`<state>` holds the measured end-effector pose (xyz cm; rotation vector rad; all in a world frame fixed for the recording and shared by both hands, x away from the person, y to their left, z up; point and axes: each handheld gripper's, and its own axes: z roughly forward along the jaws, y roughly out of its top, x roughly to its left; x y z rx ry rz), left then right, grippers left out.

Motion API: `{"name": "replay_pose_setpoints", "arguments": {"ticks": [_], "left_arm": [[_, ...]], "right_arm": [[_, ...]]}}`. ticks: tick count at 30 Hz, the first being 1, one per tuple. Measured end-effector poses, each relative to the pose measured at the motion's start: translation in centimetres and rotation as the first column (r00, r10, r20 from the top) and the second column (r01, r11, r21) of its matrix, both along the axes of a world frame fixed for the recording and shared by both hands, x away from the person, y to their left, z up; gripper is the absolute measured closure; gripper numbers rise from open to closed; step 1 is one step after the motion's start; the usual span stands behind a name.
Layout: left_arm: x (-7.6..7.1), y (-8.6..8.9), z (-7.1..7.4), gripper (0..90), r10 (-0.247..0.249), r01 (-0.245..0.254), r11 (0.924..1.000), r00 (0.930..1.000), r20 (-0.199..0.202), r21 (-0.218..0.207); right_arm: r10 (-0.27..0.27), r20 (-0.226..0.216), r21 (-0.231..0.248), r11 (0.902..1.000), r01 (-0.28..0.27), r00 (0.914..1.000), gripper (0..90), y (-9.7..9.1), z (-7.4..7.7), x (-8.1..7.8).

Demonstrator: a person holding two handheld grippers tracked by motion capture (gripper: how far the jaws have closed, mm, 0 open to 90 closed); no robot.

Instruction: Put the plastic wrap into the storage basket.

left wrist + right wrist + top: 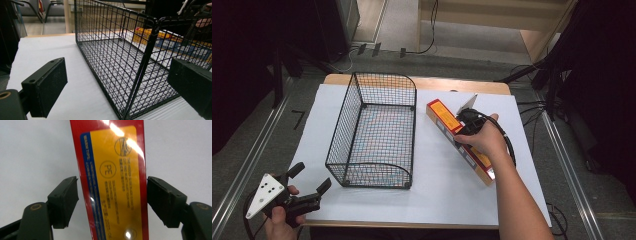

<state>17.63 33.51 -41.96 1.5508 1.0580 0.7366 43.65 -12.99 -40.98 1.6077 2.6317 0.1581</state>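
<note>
Wire basket (374, 135): centre of the frame on the white worktop (447, 185), nothing in it. Long box (452, 131): right of the basket, flat, diagonal. My right tongs (112, 200): spread wide, straddling the box, not quite gripping. My left tongs (310, 179): lower left, spread wide, holding nothing.

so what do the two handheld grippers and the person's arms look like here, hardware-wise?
Both grippers are black with two blocky, flat-faced jaws. The left gripper carries a grey three-cornered plate dotted with small holes, and a black cable loops from it. The right gripper has brass-coloured pivot screws at its jaw bases; a thick black cable trails from it. Both forearms are bare, no sleeves or gloves visible.
</note>
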Motion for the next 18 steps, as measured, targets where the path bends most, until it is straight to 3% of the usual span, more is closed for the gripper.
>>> {"name": "replay_pose_setpoints", "arguments": {"ticks": [5,12,18], "left_arm": [[0.0,0.1,0.0,2.9,-0.001,0.001,1.0,1.0,0.001,-0.002],[0.0,0.0,0.0,2.9,-0.007,0.007,1.0,1.0,0.001,-0.002],[0.0,0.0,0.1,3.0,-0.008,0.008,1.0,1.0,0.001,-0.005]], "right_arm": [[-0.015,0.003,-0.025,0.9996,0.015,0.9999,33.7,0.8,-0.5,0.6],[-0.028,-0.014,-0.059,0.9979,0.027,0.9995,33.7,1.5,-1.2,1.3],[0.004,-0.034,-0.074,0.9972,-0.006,0.9994,35.7,1.8,-1.5,1.8]]}}
